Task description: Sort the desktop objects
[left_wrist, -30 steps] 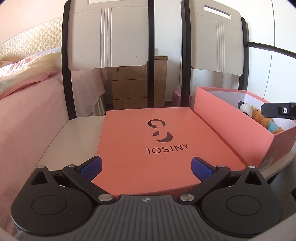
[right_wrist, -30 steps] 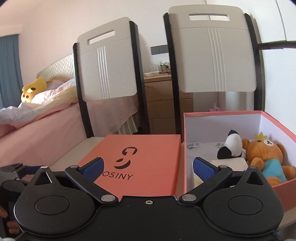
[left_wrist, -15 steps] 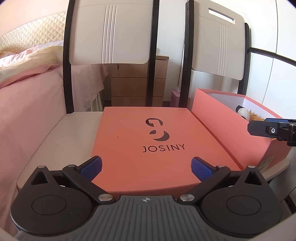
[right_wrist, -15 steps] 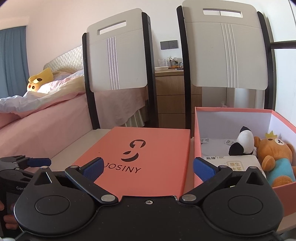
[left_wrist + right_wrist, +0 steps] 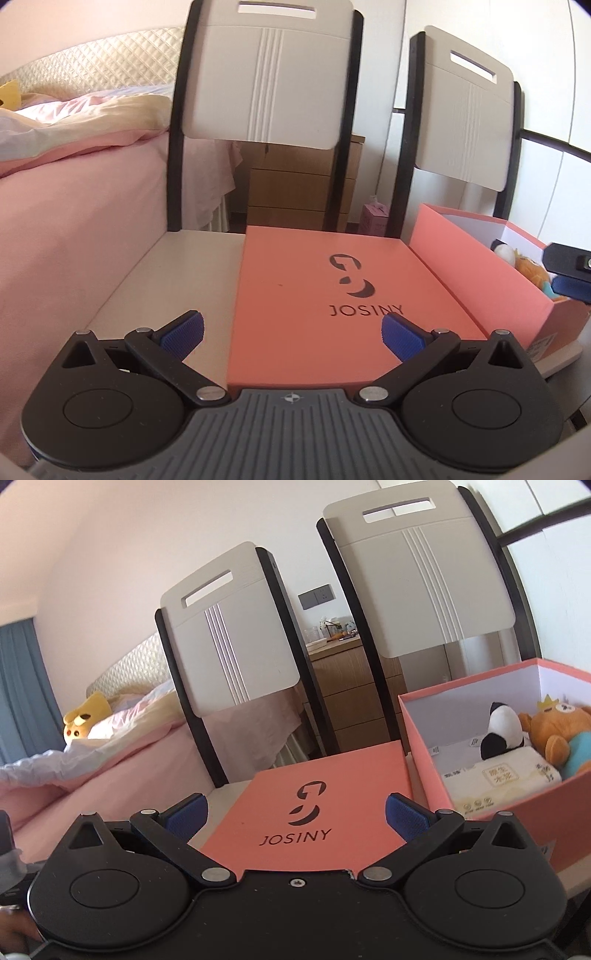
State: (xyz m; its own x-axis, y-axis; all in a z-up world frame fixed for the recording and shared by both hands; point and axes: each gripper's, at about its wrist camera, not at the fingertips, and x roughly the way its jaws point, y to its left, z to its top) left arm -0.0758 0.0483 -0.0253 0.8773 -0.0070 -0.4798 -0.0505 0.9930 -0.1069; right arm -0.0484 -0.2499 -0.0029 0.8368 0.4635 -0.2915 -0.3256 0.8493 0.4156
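Observation:
A coral box lid (image 5: 332, 295) printed JOSINY lies flat on the white chair seat (image 5: 166, 280); it also shows in the right wrist view (image 5: 325, 812). To its right stands the open coral box (image 5: 517, 812), also in the left wrist view (image 5: 480, 280). It holds a panda toy (image 5: 502, 731), an orange bear (image 5: 561, 734) and a tissue pack (image 5: 506, 779). My left gripper (image 5: 291, 334) is open and empty over the lid's near edge. My right gripper (image 5: 295, 812) is open and empty, just before the lid. Its tip (image 5: 569, 269) shows at the left view's right edge.
Two white chair backs (image 5: 236, 646) (image 5: 424, 590) rise behind the lid and box. A pink bed (image 5: 74, 221) lies to the left with a yellow plush (image 5: 85, 720). A wooden drawer unit (image 5: 299, 184) stands behind the chairs.
Both views have tilted up and swung left. The lid sits further right in the left view, and the right view is rolled. Both grippers stay open and empty.

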